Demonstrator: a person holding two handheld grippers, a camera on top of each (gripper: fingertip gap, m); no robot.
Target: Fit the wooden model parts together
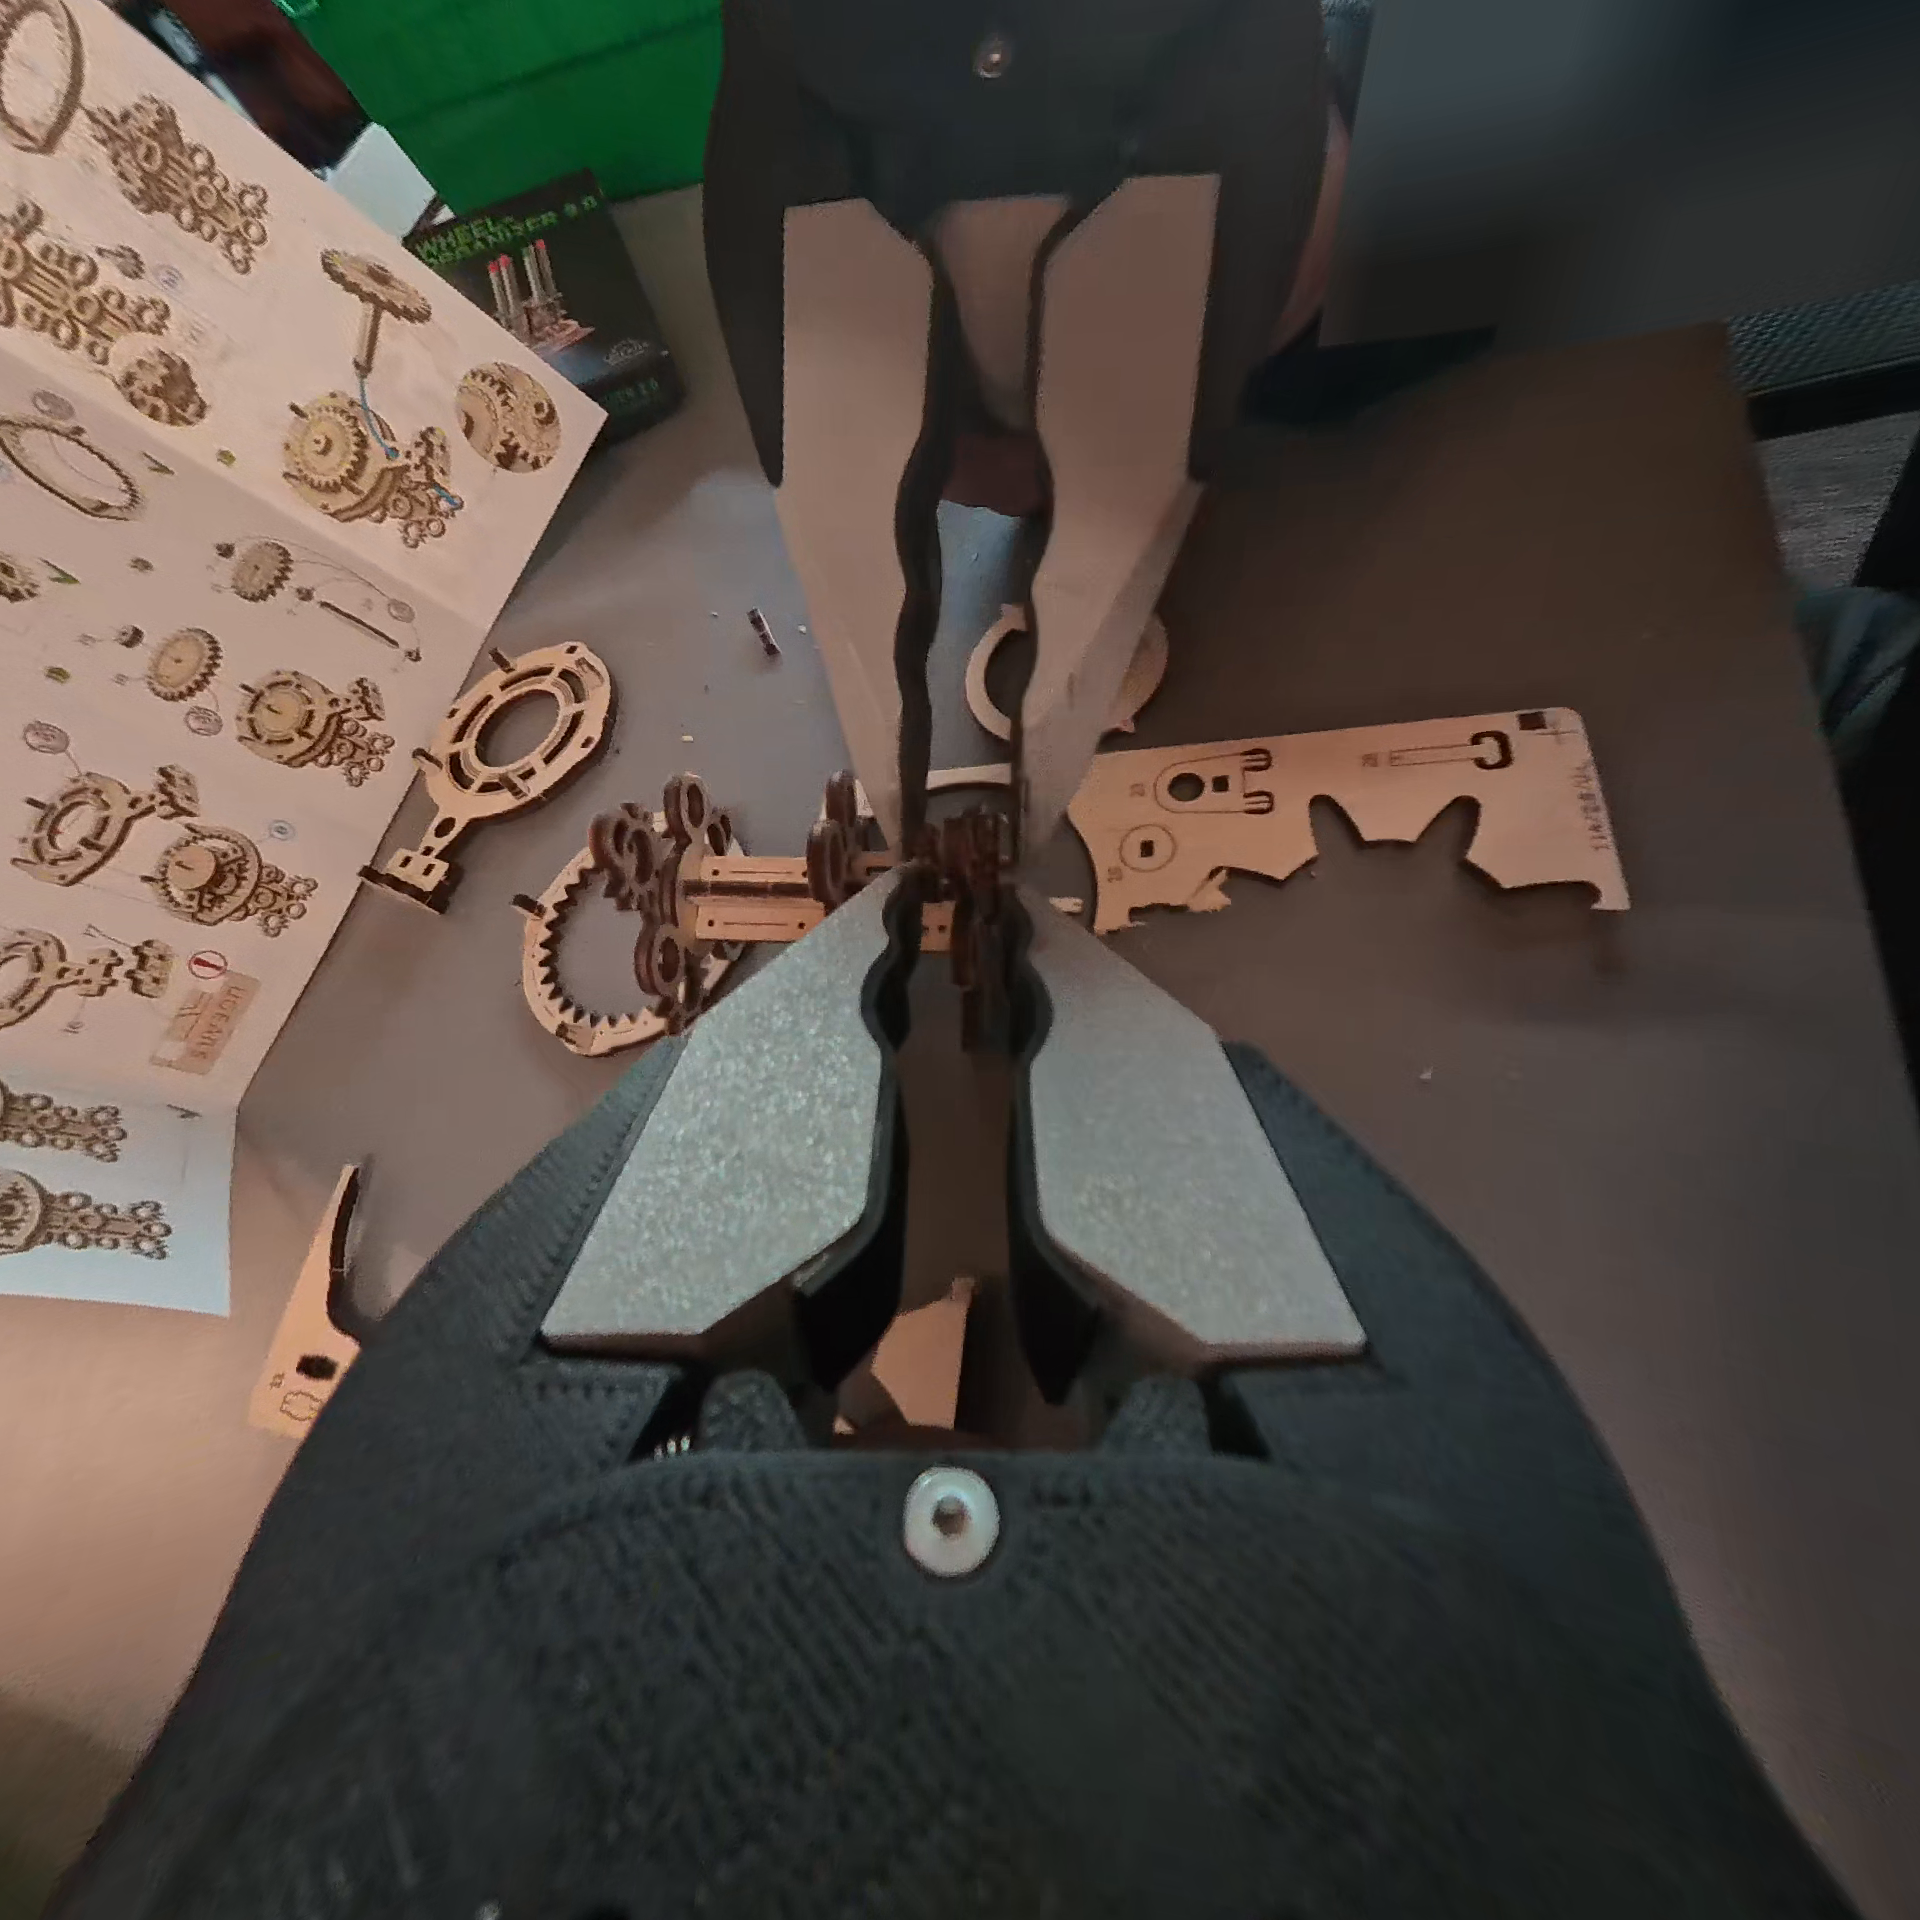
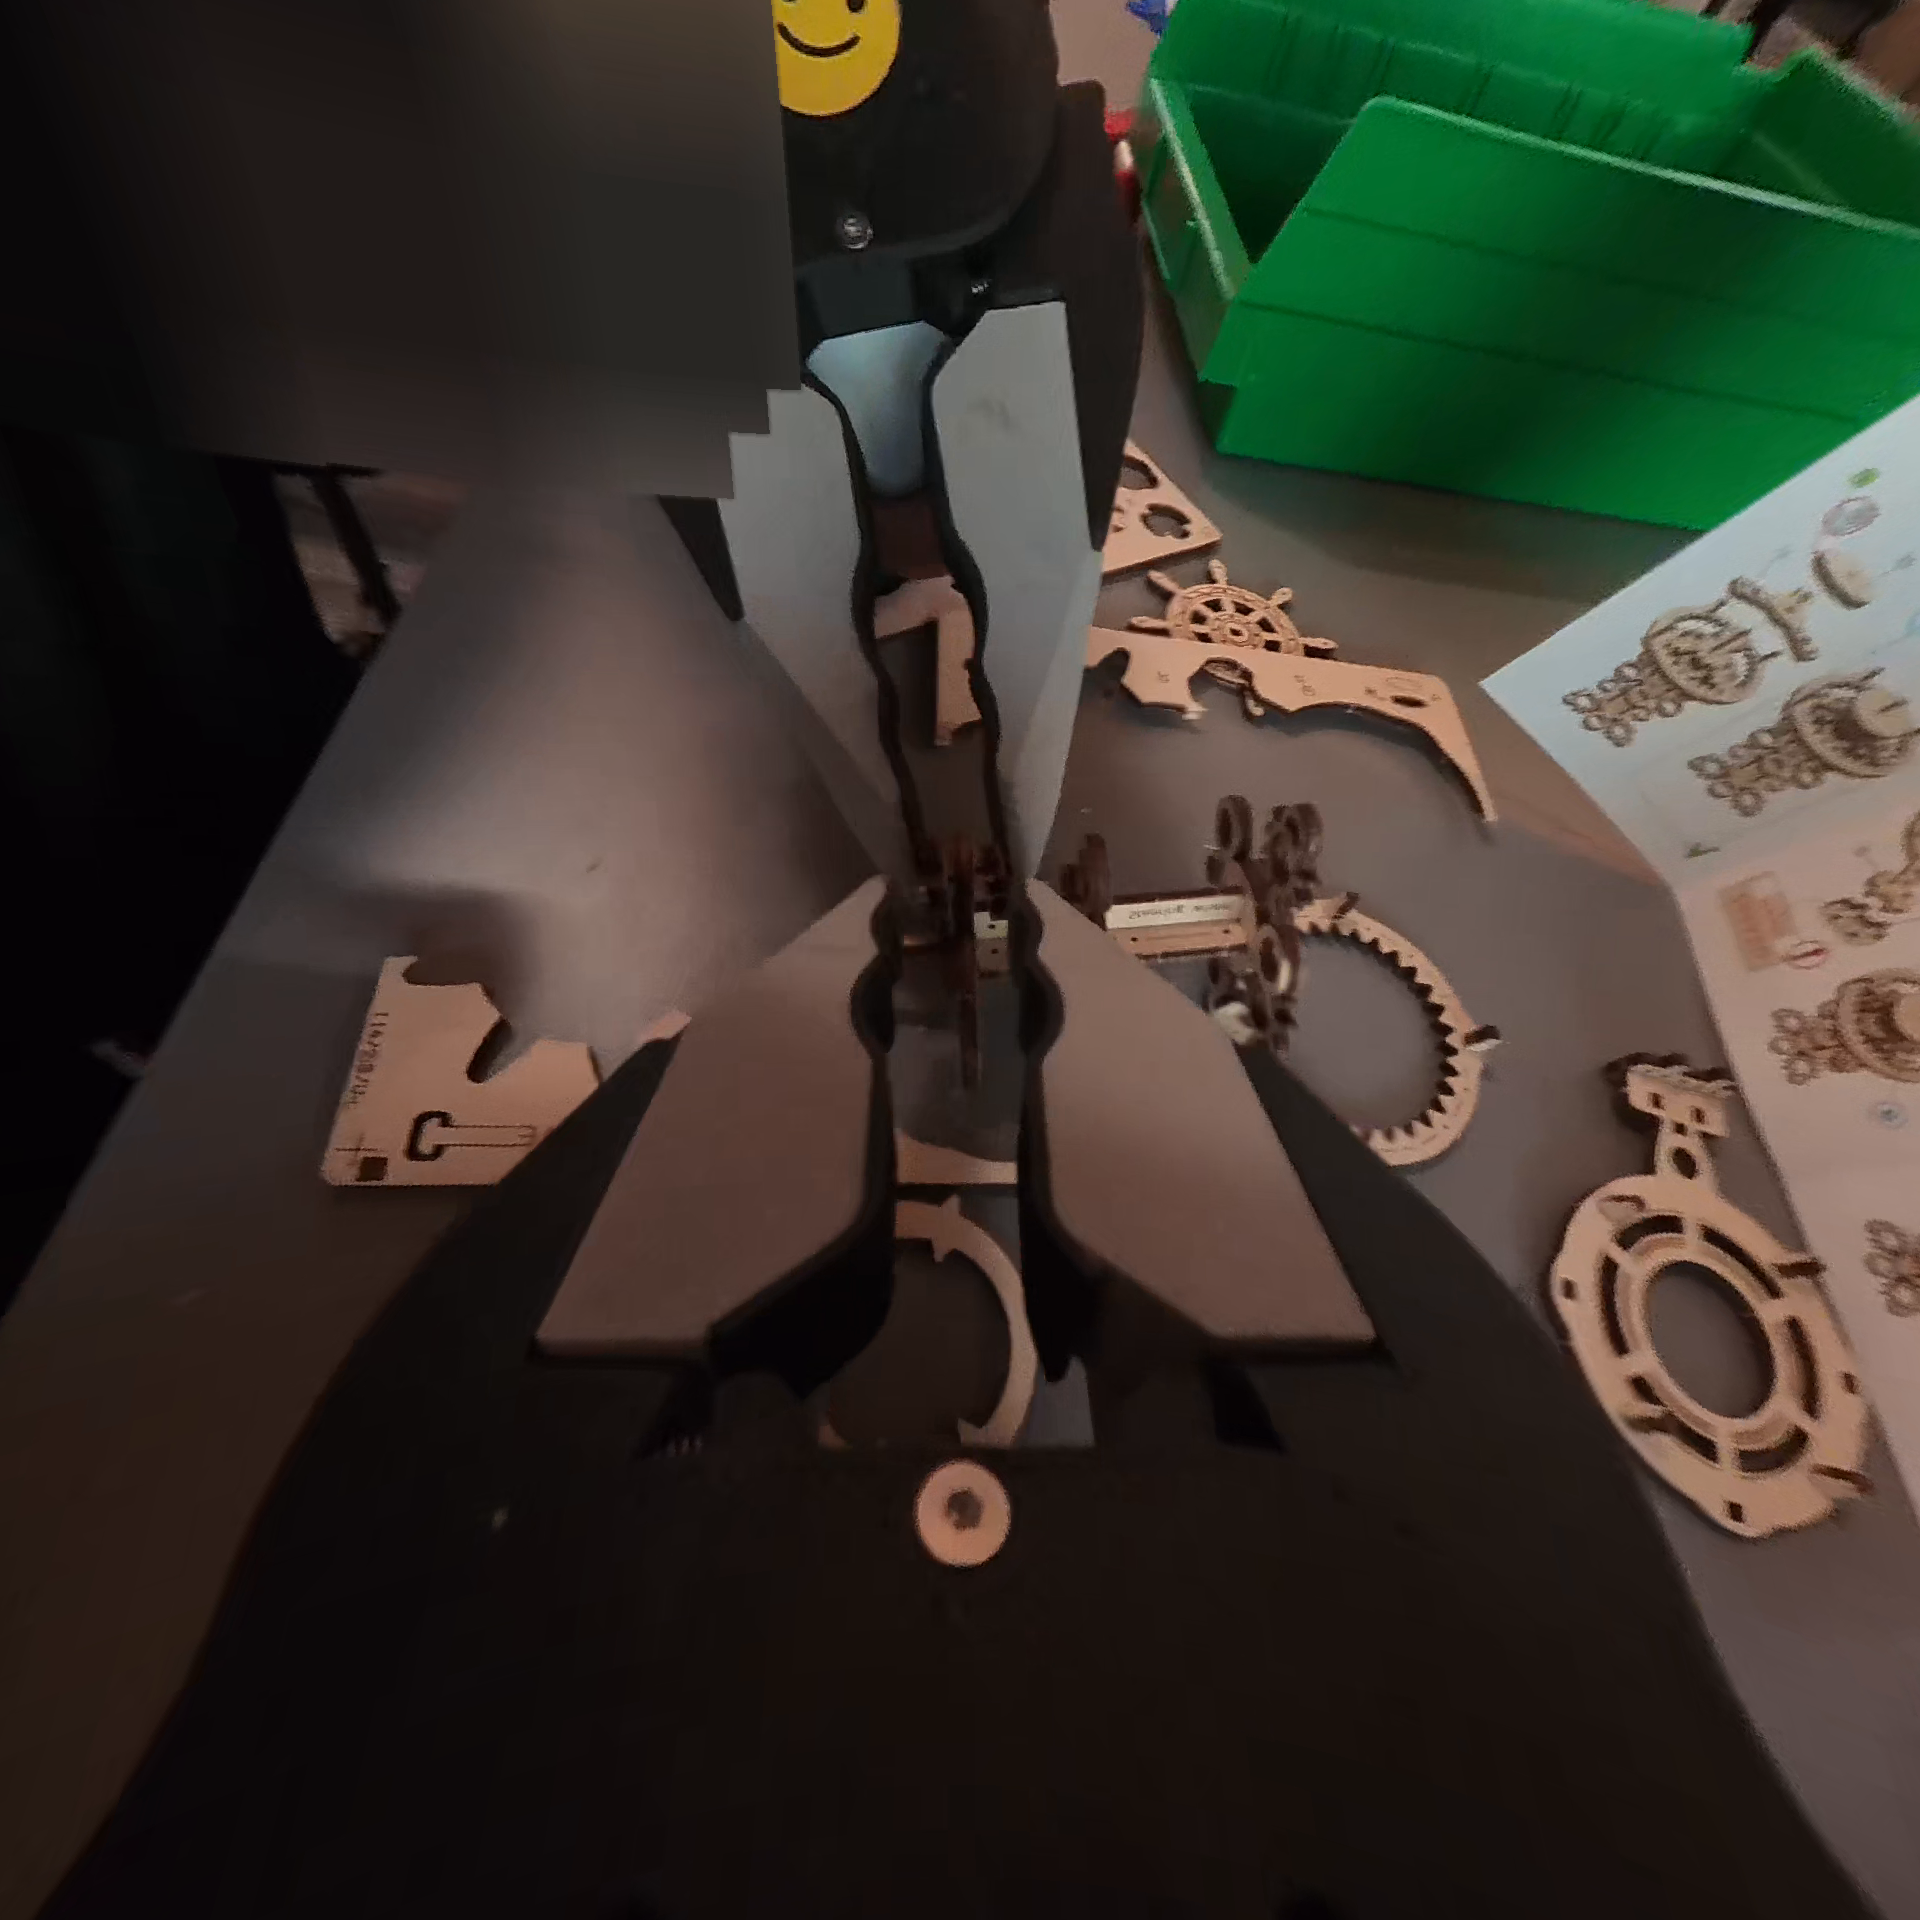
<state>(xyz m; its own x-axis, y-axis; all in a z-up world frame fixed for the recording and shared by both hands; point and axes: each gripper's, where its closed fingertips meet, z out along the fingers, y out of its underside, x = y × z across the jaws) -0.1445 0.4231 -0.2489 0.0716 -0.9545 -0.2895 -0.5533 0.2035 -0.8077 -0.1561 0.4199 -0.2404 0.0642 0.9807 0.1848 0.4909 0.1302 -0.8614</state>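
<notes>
I count two tongs (image 1: 961, 904) (image 2: 961, 904), one green bin (image 2: 1558, 312), one instruction sheet (image 1: 208, 623), one toothed ring (image 2: 1423, 1049), one ship's wheel (image 2: 1231, 613).

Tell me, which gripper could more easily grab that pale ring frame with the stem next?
Probably left. Both grippers pinch the dark gear cluster, but the ring frame lies ahead and left of the left gripper, whereas it sits beside the right gripper, behind its tips.
</notes>
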